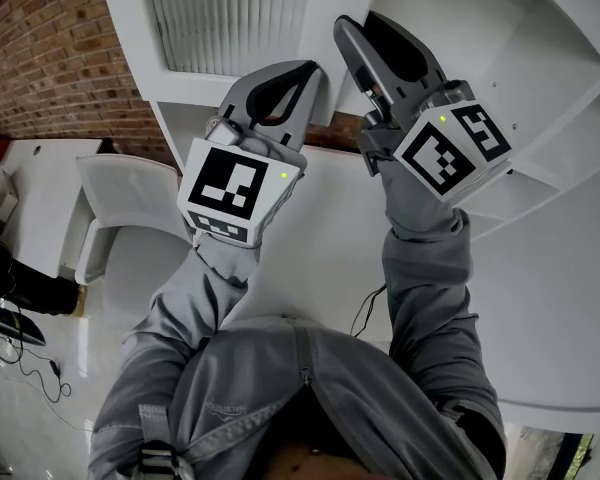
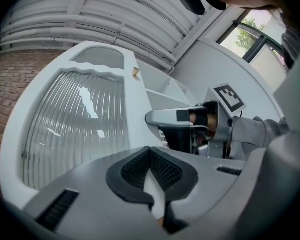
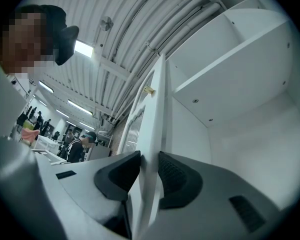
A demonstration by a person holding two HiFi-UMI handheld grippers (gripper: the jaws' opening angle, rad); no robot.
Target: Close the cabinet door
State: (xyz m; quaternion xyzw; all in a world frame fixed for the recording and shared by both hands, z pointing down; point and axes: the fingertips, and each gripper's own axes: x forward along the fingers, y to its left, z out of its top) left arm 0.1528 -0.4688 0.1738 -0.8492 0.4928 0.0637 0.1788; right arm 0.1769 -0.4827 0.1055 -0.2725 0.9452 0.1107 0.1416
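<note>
Head view: left arm (image 1: 180, 308) and right arm (image 1: 425, 278) raised toward the white cabinet (image 1: 560, 58).
Right gripper (image 3: 149, 159): jaws fairly wide, clamped on the open cabinet door (image 3: 157, 109), at its free edge.
Left gripper (image 2: 150, 151): clenched, empty, near the door's ribbed glass panel (image 2: 75, 129).

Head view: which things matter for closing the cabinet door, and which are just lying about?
Job:
cabinet door, ribbed glass
right gripper, jaws on the door's edge
left gripper, shut, empty
cabinet shelves, standing open

Lying about:
white chair
brick wall
cables on the floor
</note>
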